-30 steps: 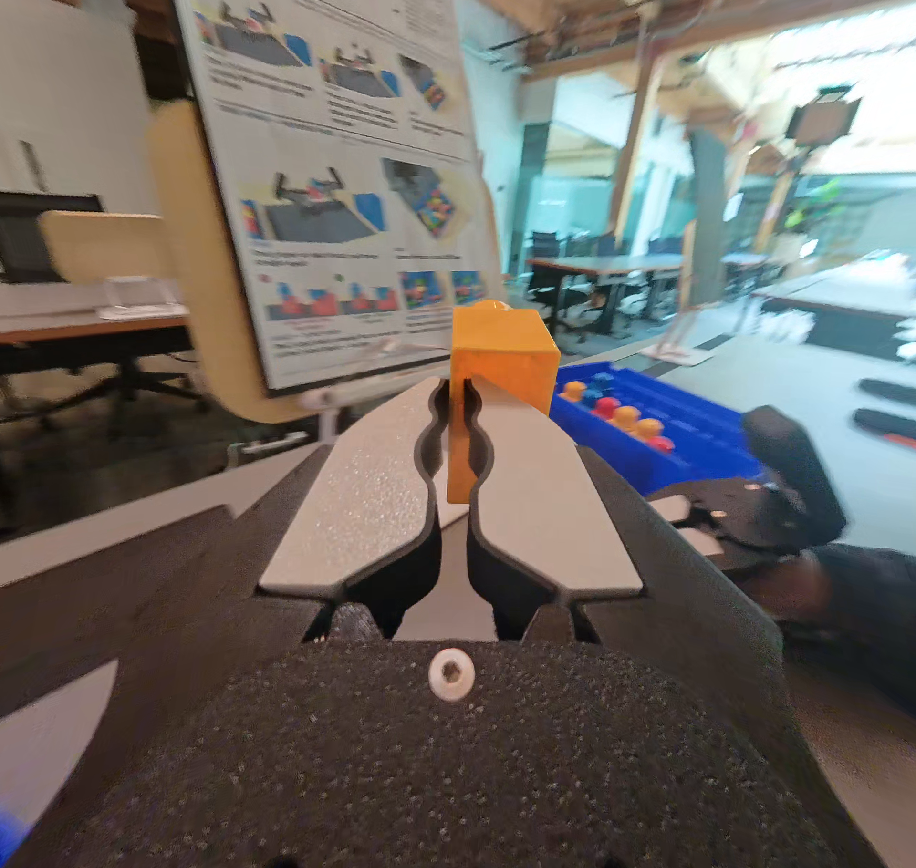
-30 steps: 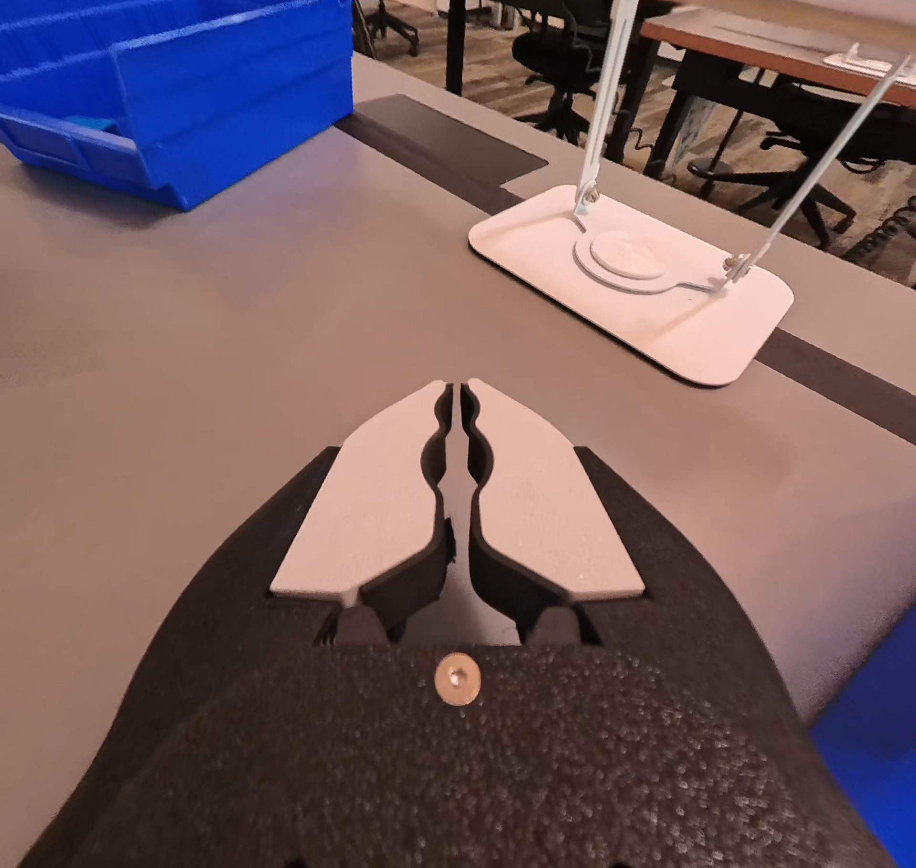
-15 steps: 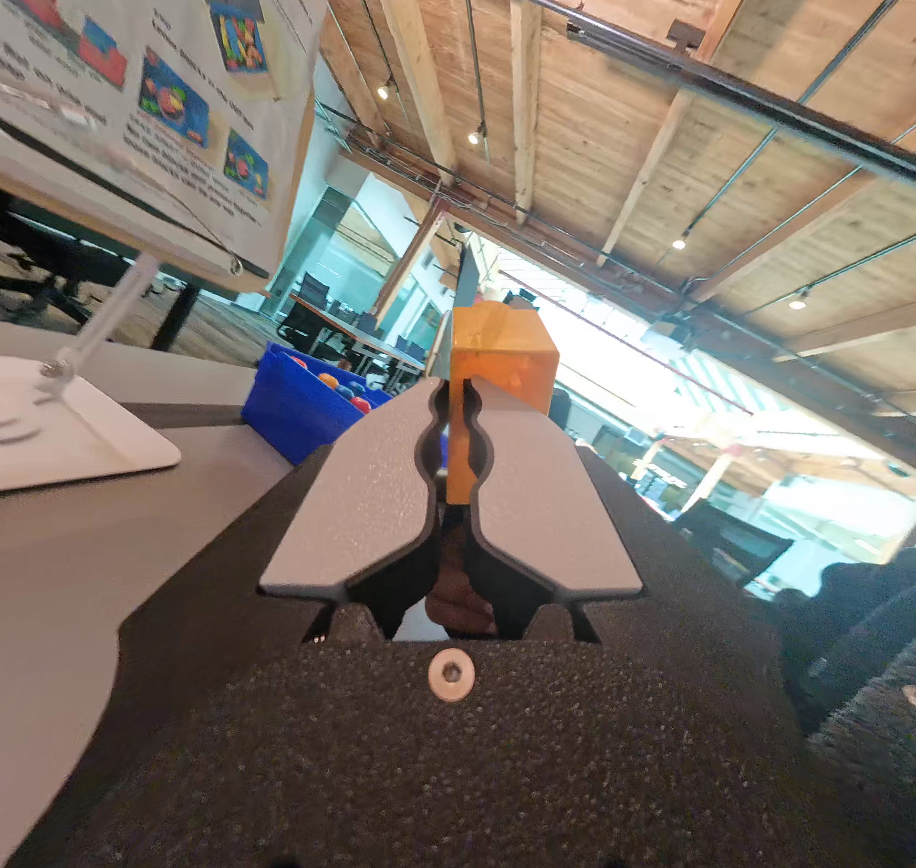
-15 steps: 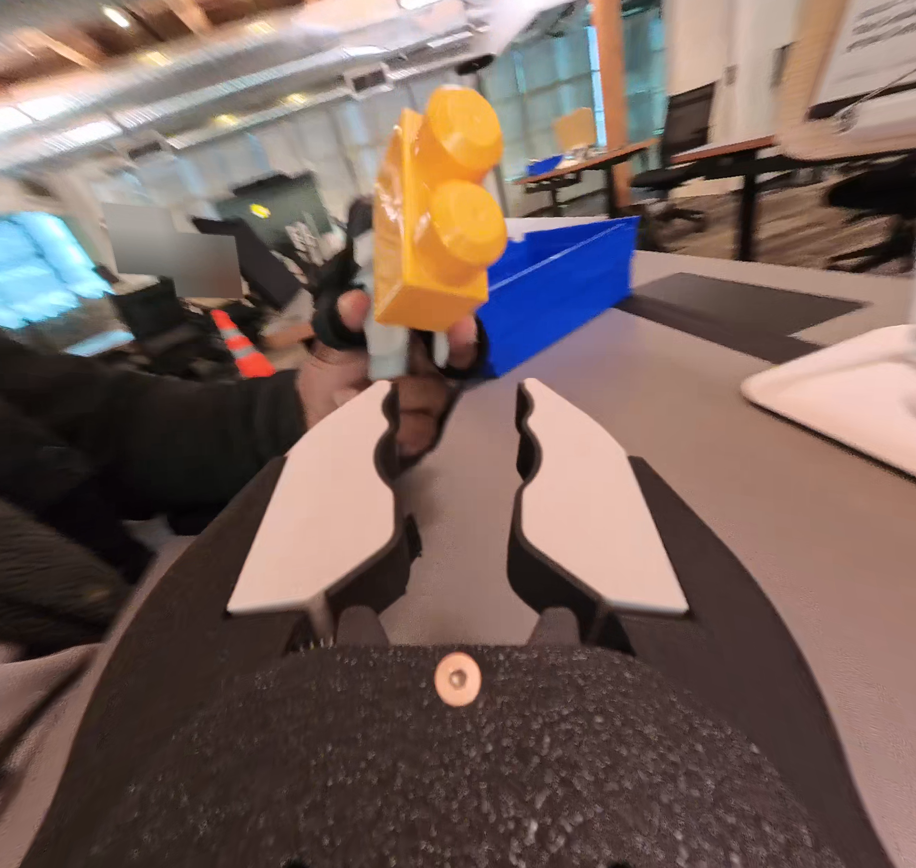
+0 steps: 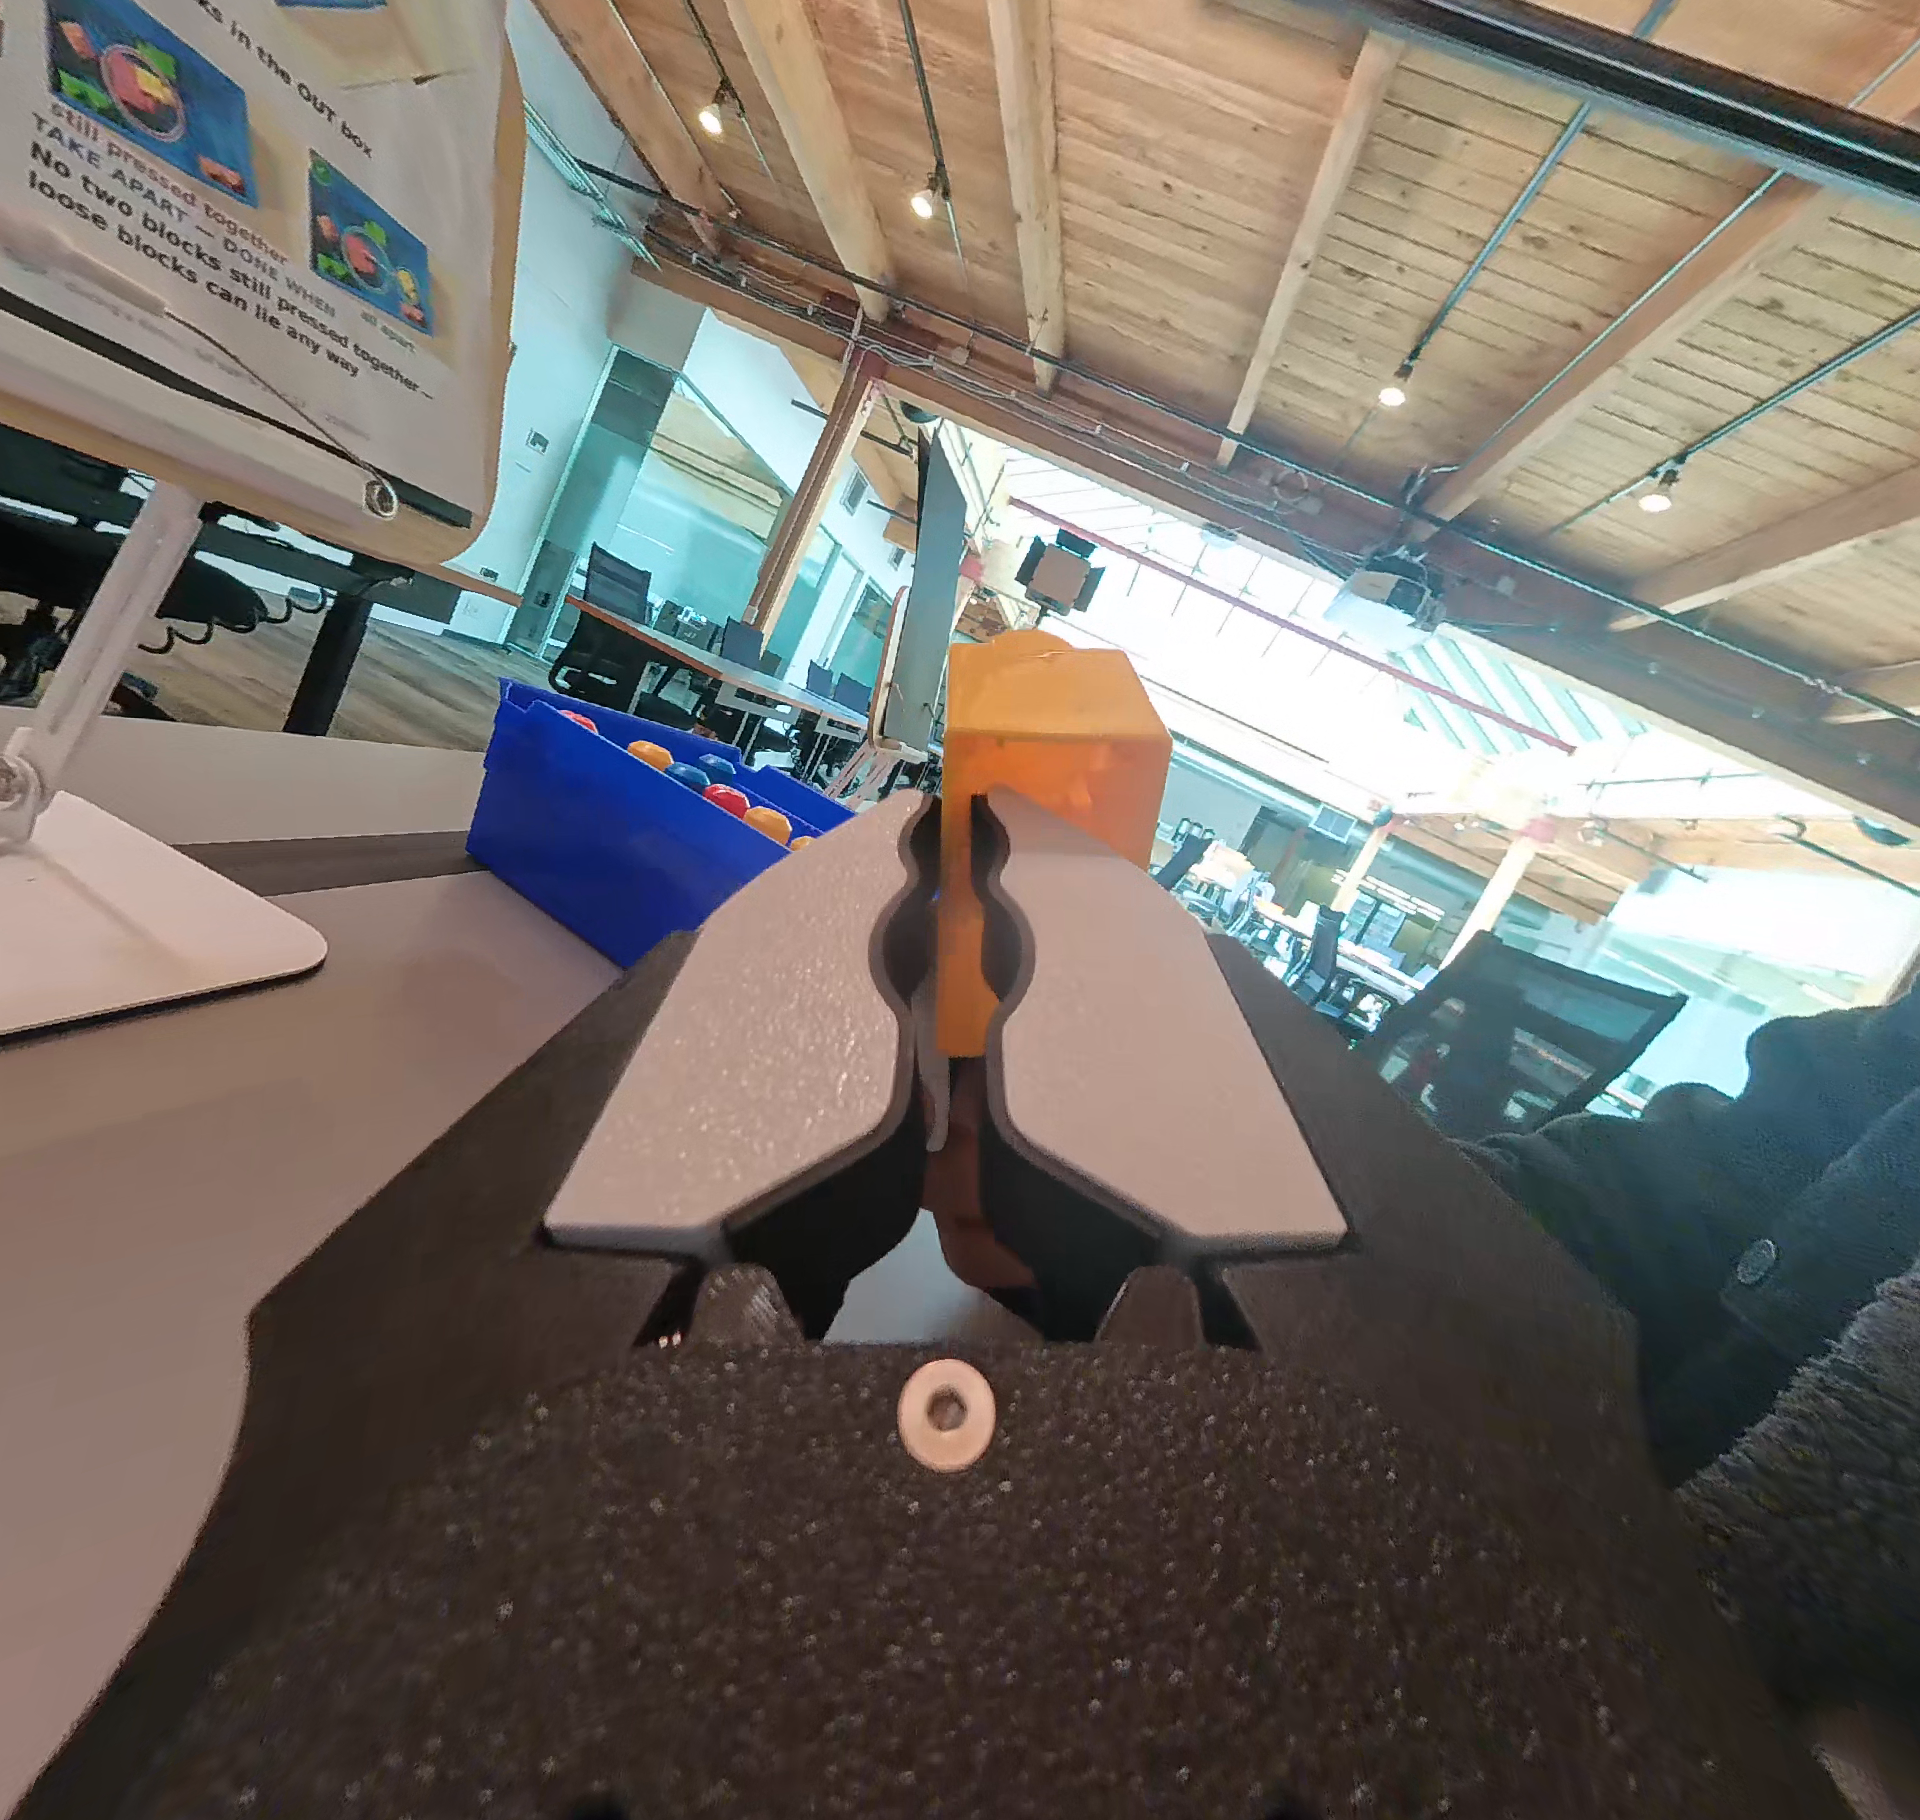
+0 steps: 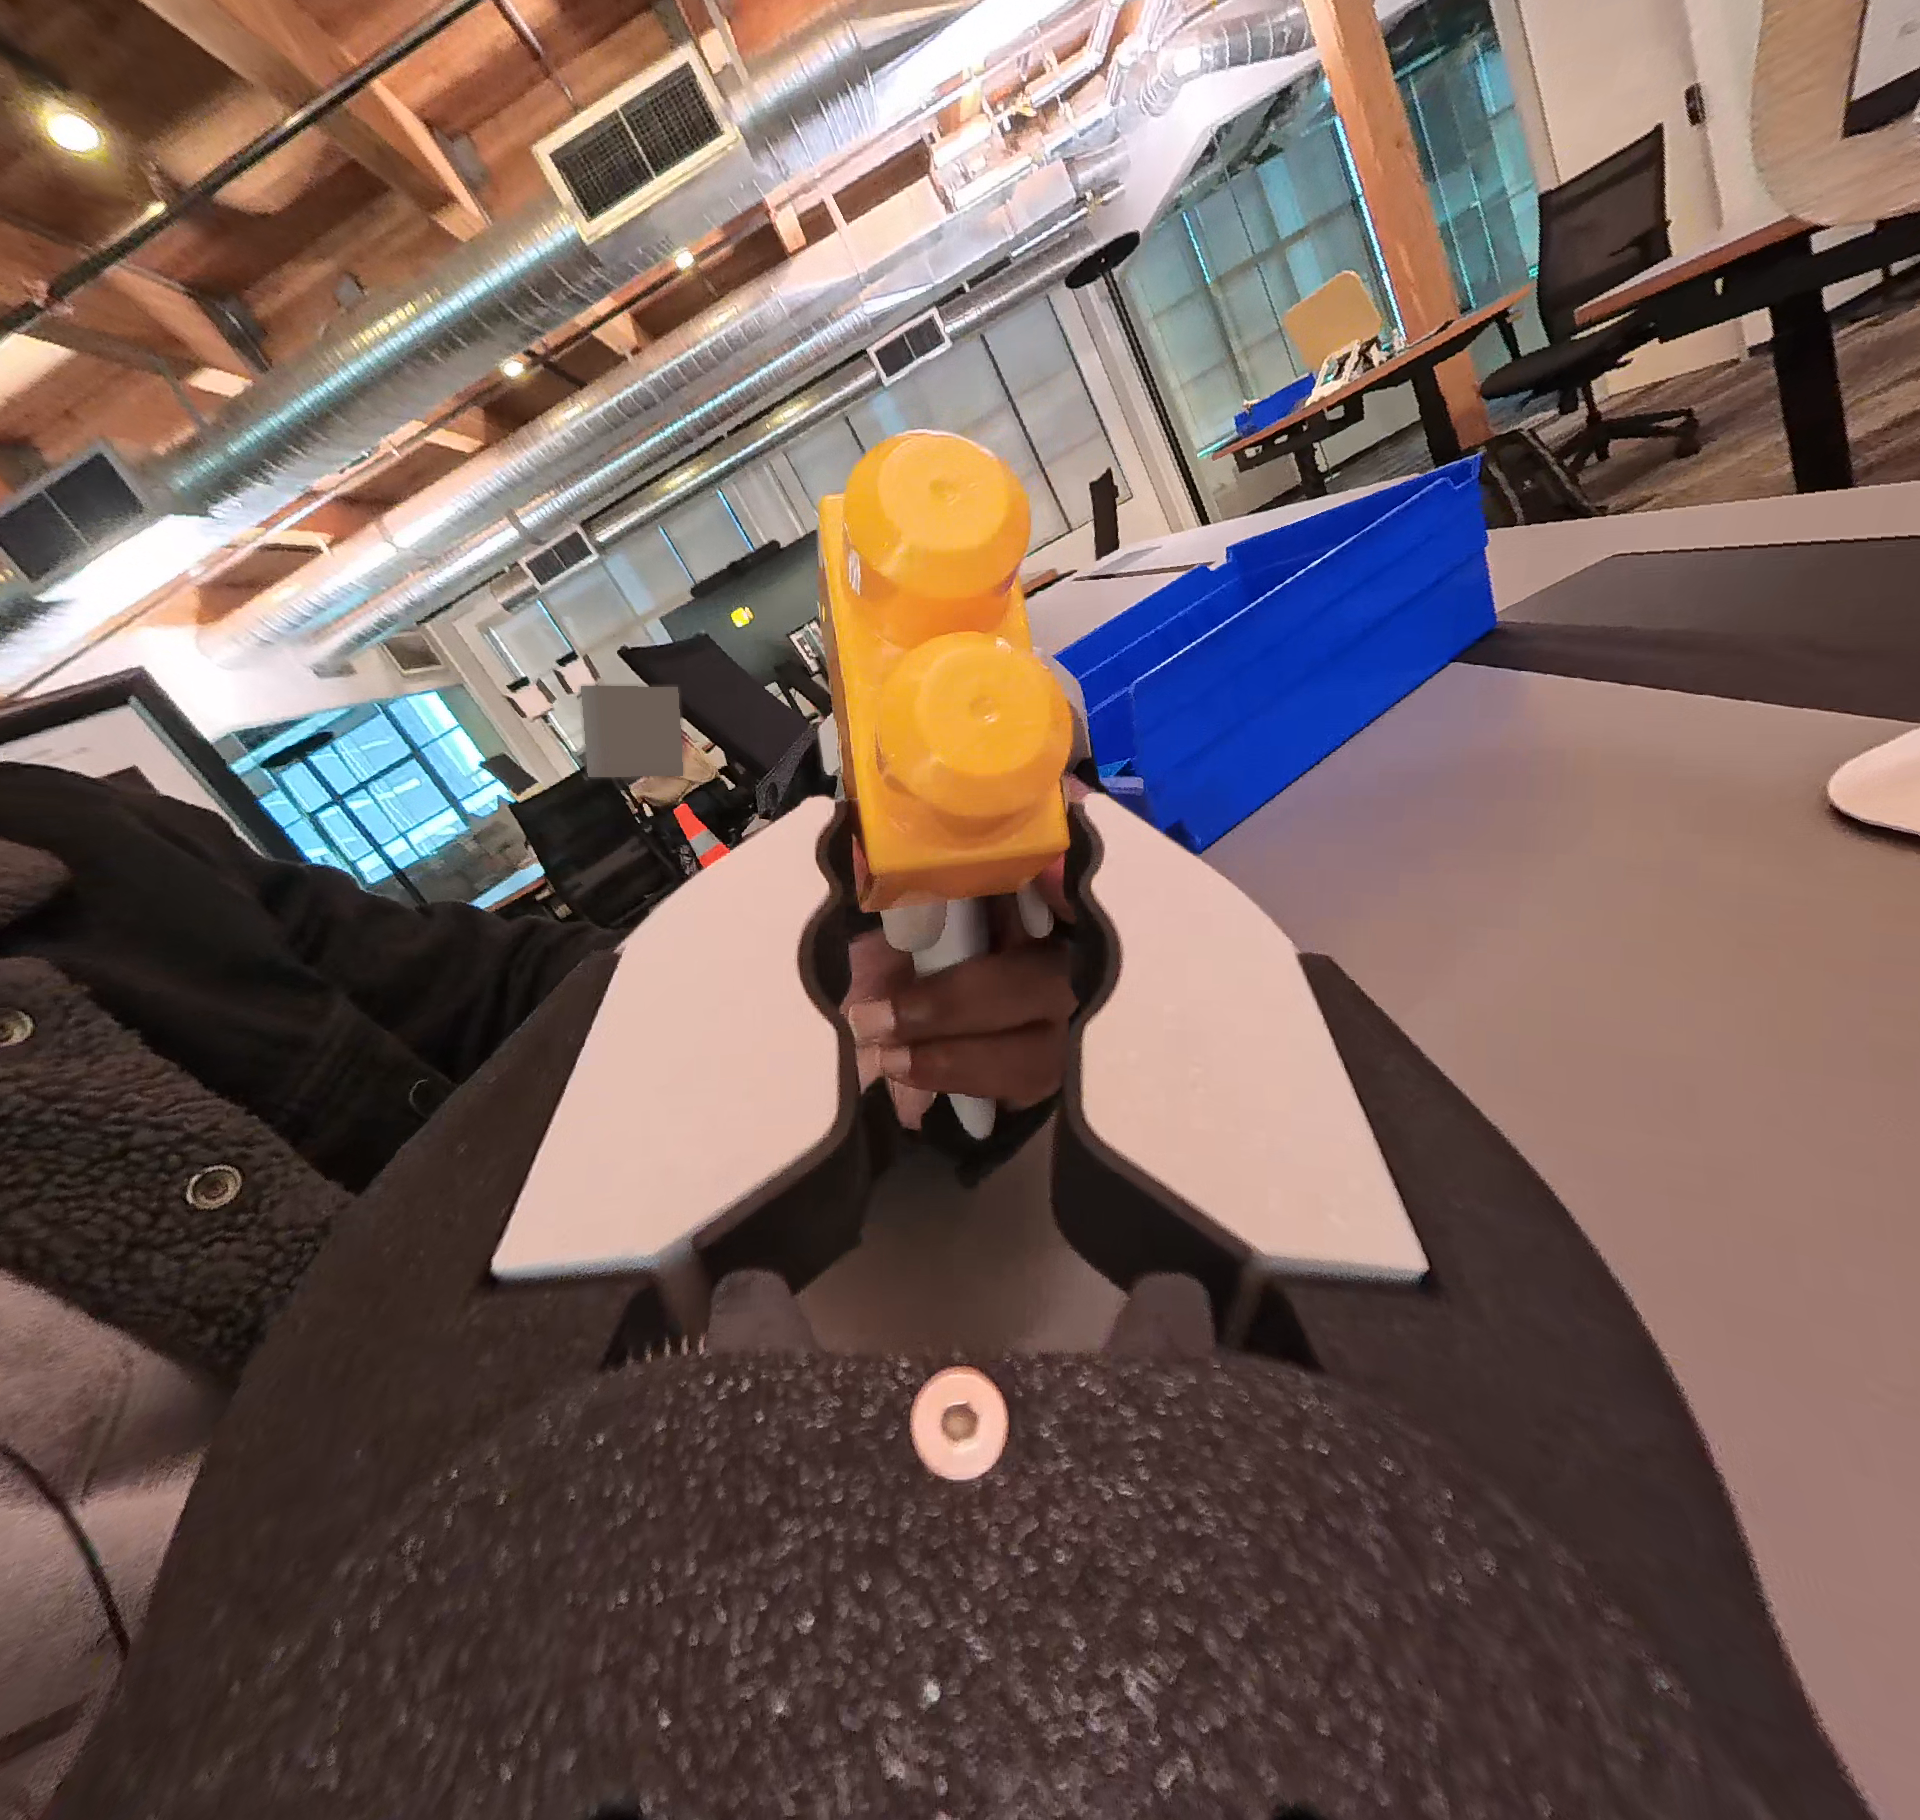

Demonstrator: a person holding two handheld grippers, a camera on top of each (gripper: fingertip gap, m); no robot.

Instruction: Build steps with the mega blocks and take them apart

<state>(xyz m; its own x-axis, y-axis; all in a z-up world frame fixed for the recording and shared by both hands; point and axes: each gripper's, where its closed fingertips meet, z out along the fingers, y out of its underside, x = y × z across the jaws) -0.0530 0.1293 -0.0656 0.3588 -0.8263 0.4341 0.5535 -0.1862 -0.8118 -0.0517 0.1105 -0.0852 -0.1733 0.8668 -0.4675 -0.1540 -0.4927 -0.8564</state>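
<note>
My left gripper (image 5: pixel 956 809) is shut on an orange mega block (image 5: pixel 1049 762) and holds it in the air, tilted up toward the ceiling. In the right wrist view the same orange block (image 6: pixel 956 710) faces me with its two studs. The left gripper's white fingers (image 6: pixel 940 939) and a hand (image 6: pixel 956 1032) show under it. My right gripper (image 6: pixel 956 814) is open, and its two fingertips stand on either side of the block's lower end, very close to it. I cannot tell whether they touch it.
A blue bin (image 5: pixel 613 856) with several coloured blocks stands on the grey table (image 5: pixel 260 1147). A second blue bin (image 6: pixel 1299 648) stands farther off. A white stand base (image 5: pixel 114 929) carries an instruction sheet (image 5: pixel 239 160). A dark sleeve (image 6: pixel 260 939) is on the left. The grippers are tip to tip, or close to it.
My right gripper opened, swung up from the table and closed in until the orange block sits between its fingertips. My left gripper tilted upward, still holding the block.
</note>
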